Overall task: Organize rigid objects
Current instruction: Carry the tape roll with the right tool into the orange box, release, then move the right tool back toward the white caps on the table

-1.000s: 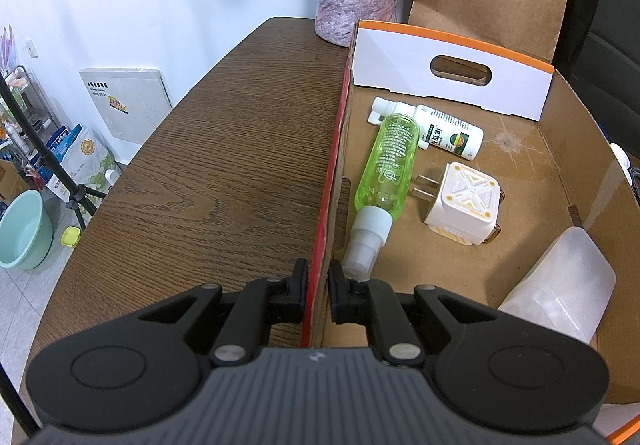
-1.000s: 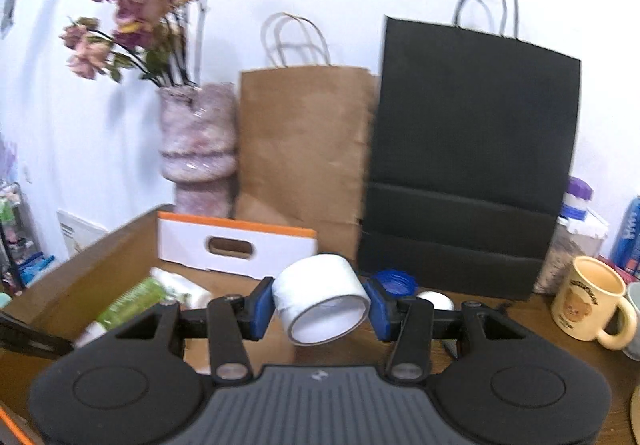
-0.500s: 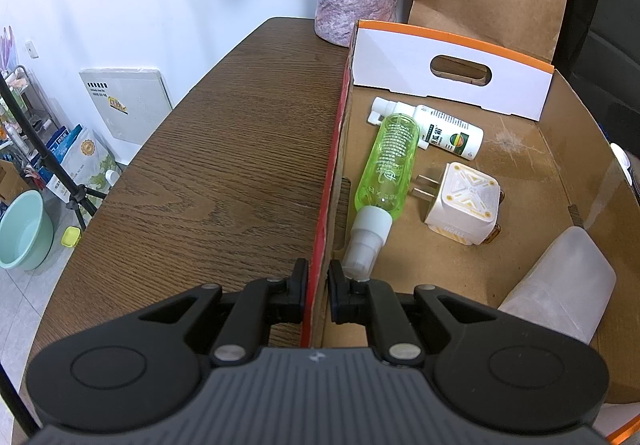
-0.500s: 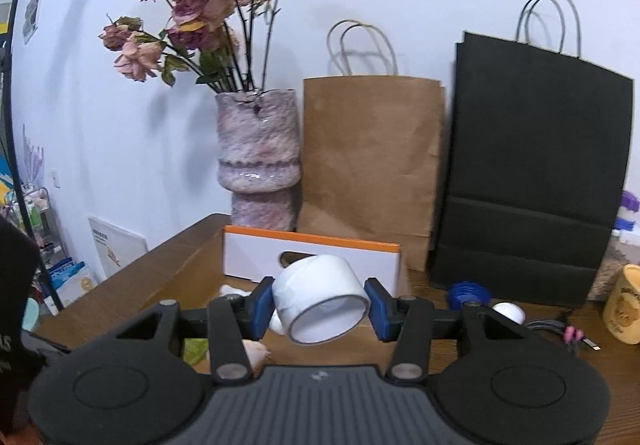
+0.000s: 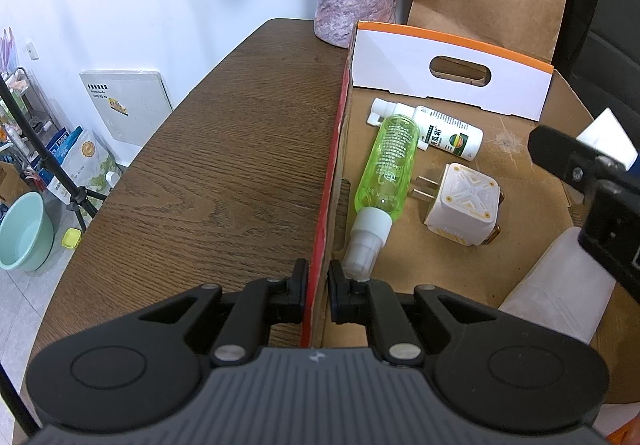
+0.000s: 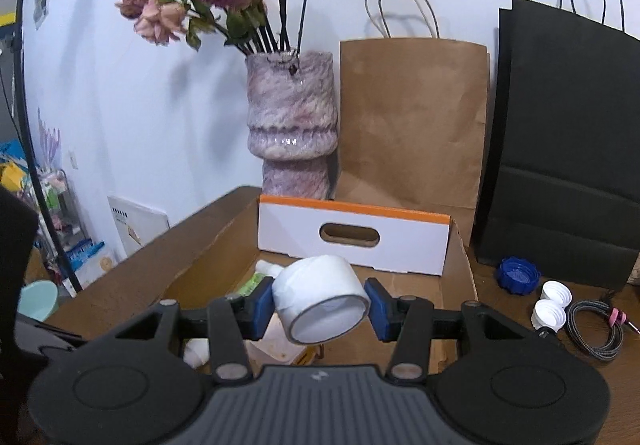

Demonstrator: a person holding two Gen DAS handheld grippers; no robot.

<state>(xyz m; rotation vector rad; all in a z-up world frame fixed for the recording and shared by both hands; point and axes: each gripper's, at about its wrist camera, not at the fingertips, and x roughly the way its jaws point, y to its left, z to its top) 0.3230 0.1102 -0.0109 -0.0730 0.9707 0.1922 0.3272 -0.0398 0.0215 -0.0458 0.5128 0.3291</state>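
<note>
The left gripper [image 5: 318,295] is clamped on the box's [image 5: 452,79] left wall, one finger outside over the table [image 5: 224,165] and one inside. The right gripper [image 6: 320,309] is closed on a white tape roll [image 6: 322,299], its blue pads [image 6: 264,307] pressing both sides, the roll's open end tilted toward the camera. It hangs over the box interior, above the floor and not touching it; in the left view the right gripper shows at the right edge, over the box's right side.

On the box floor lie a green bottle [image 5: 390,169] with its white cap pointing toward the left gripper, a white bottle [image 5: 440,133] just behind it and touching its far end, a white plug [image 5: 464,211] with prongs pointing at the green bottle, and a frosted container [image 5: 556,289] by the right wall, partly hidden, so its shape is probably a jar or tub but hard to tell.

Behind the box stand a vase [image 6: 292,121] of dried flowers, a brown bag [image 6: 412,117] and a black bag [image 6: 568,141]. On the table right of the box are a blue cap [image 6: 518,275], two white caps [image 6: 550,305] and a coiled cable [image 6: 596,325]
</note>
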